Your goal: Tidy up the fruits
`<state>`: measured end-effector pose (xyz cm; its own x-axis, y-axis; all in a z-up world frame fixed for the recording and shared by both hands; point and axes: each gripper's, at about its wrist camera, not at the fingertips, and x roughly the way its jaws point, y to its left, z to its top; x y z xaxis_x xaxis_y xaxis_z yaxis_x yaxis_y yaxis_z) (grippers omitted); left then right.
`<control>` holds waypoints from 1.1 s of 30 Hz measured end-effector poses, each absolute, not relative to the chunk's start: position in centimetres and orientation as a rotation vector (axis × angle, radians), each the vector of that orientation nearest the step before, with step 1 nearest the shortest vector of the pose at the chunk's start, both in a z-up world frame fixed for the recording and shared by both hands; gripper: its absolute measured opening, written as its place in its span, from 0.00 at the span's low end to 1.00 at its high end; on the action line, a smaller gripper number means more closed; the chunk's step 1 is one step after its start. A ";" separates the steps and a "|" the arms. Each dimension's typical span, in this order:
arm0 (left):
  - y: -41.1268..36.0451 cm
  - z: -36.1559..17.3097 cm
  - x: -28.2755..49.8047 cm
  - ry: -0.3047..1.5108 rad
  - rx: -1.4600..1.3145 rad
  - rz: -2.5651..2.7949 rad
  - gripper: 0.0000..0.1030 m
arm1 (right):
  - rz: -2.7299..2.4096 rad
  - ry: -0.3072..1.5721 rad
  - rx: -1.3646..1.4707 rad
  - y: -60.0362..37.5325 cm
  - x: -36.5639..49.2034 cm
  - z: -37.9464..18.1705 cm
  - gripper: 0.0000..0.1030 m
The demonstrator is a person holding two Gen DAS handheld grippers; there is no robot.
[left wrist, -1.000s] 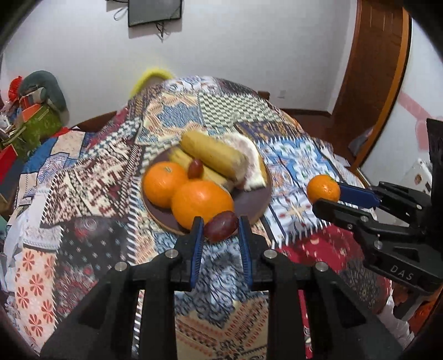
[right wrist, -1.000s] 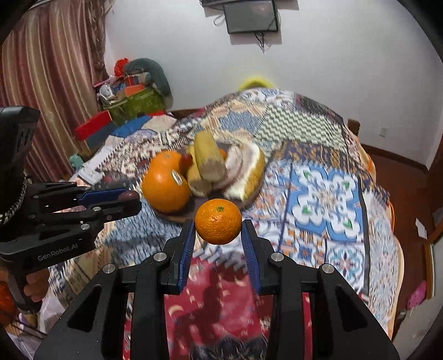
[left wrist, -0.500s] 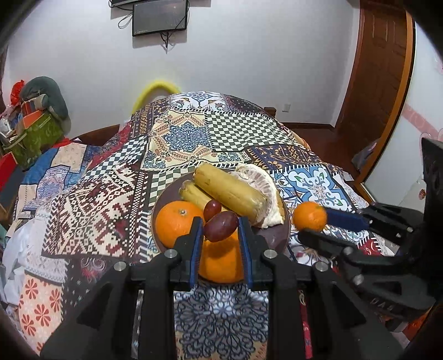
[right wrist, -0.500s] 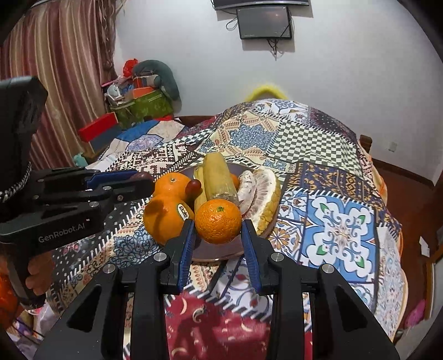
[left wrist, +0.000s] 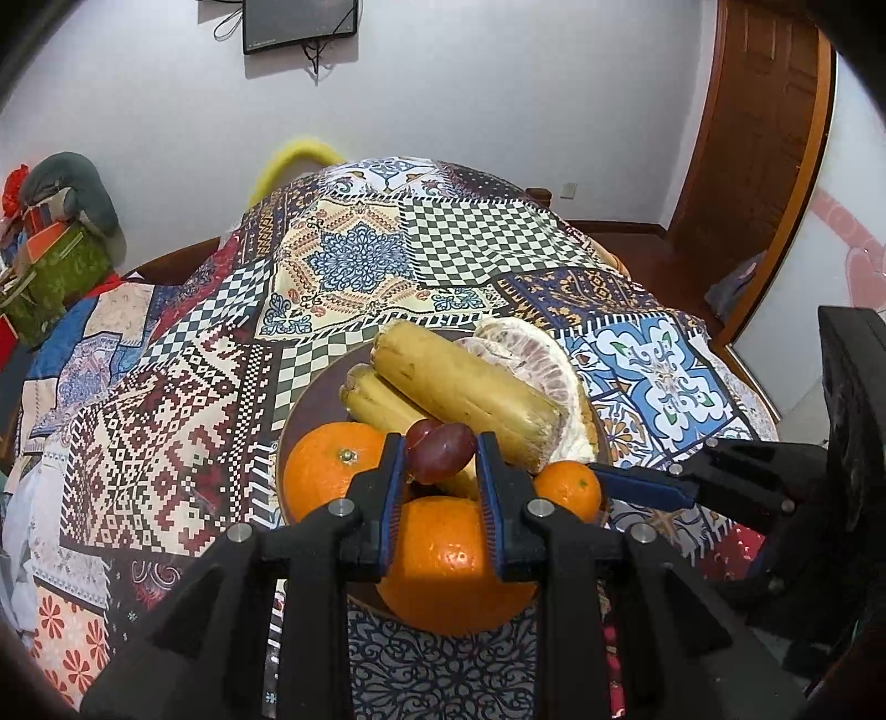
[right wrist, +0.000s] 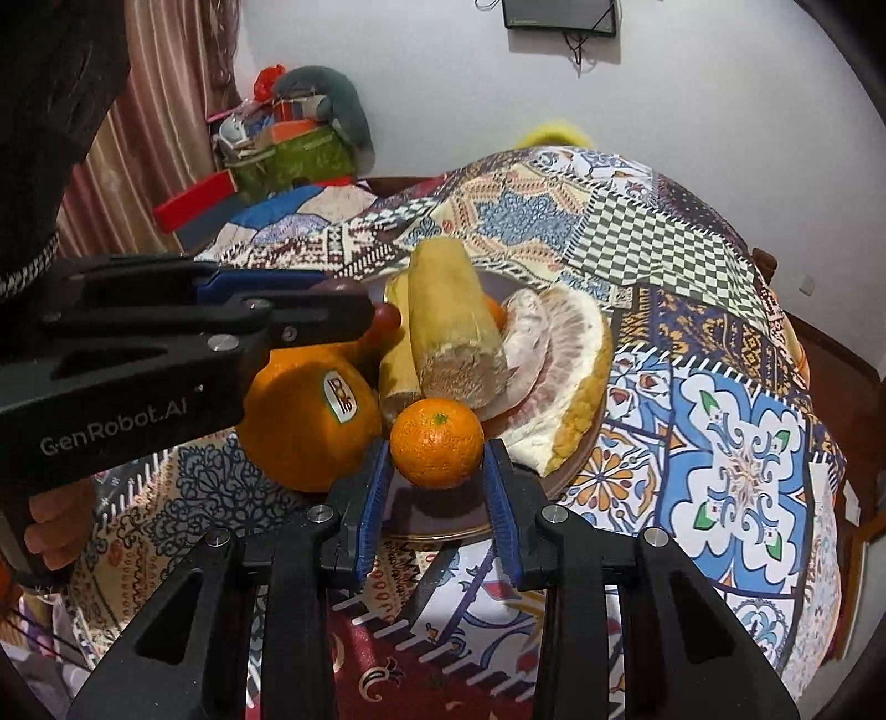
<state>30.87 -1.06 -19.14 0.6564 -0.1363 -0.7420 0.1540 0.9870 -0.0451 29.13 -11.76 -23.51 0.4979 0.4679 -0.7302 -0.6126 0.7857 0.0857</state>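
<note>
Left wrist view: the left gripper (left wrist: 437, 476), fingers nearly together, pinches a dark red grape (left wrist: 441, 459) between its blue pads, held above the near half of a brown plate (left wrist: 310, 396). The plate sits toward the near edge of a table under a patchwork tablecloth (left wrist: 354, 260). On the plate: a large orange (left wrist: 454, 565) at the near rim, a second orange (left wrist: 332, 471) at the left rim, two peeled bananas (left wrist: 470, 396) lying across the middle, a peeled pomelo section (left wrist: 531, 360) at the right rim. The right gripper (left wrist: 601, 487) comes in from the right with a small mandarin (left wrist: 569, 490) at its tips, over the plate's near right rim. Right wrist view: the right gripper (right wrist: 437, 459), fingers partly apart, clamps the mandarin (right wrist: 436, 443) by its sides, over the near rim of the plate (right wrist: 443, 520). Behind it, the cut banana (right wrist: 451, 332) end; to the right, the pomelo section (right wrist: 559, 365); to the left, the large orange (right wrist: 310, 421) bearing a sticker. The left gripper (right wrist: 365, 310) reaches in from the left above that orange, a hand (right wrist: 52, 526) on its handle; the grape is barely visible at its tip. Far wall: a mounted screen (right wrist: 559, 14).
</note>
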 end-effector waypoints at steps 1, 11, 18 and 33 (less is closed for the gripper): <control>-1.0 -19.2 30.9 0.841 0.016 -0.166 0.24 | 0.656 0.820 -0.200 -11.7 29.1 -23.6 0.31; -0.6 -18.8 30.6 0.841 0.000 -0.156 0.29 | 0.646 0.839 -0.169 -12.1 29.1 -23.2 0.31; 0.4 -14.7 27.3 0.746 -0.045 -0.132 0.29 | 0.602 0.743 -0.158 -13.7 27.3 -19.4 0.31; 0.4 -2.2 15.4 0.380 -0.029 -0.027 0.38 | 0.529 0.346 -0.037 -17.8 17.9 -5.7 0.42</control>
